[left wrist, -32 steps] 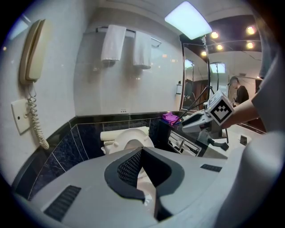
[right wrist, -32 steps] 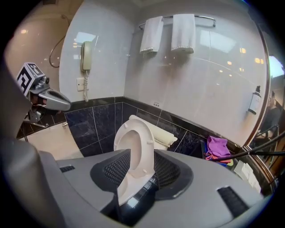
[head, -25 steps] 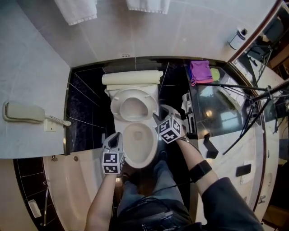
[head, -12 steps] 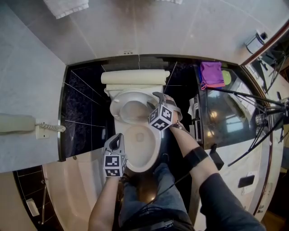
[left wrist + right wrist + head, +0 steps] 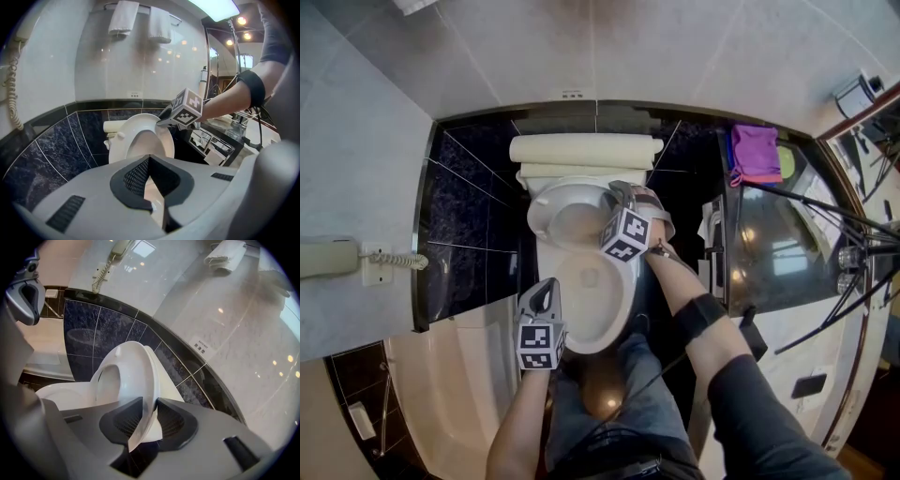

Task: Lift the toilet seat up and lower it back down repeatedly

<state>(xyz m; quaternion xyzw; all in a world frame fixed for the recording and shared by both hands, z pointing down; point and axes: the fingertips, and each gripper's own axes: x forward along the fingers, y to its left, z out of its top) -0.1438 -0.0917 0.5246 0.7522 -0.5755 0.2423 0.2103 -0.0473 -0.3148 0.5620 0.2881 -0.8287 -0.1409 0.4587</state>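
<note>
While it stands raised, the toilet seat (image 5: 137, 373) seems cream.

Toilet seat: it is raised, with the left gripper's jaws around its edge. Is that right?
No: the right gripper, not the left, has its jaws around the edge of the raised toilet seat; they have just been closing on it. The right gripper view shows it.

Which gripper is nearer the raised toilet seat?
Right. The right gripper, its jaws just closing, has the seat between them; the left gripper hangs apart, by the bowl.
</note>
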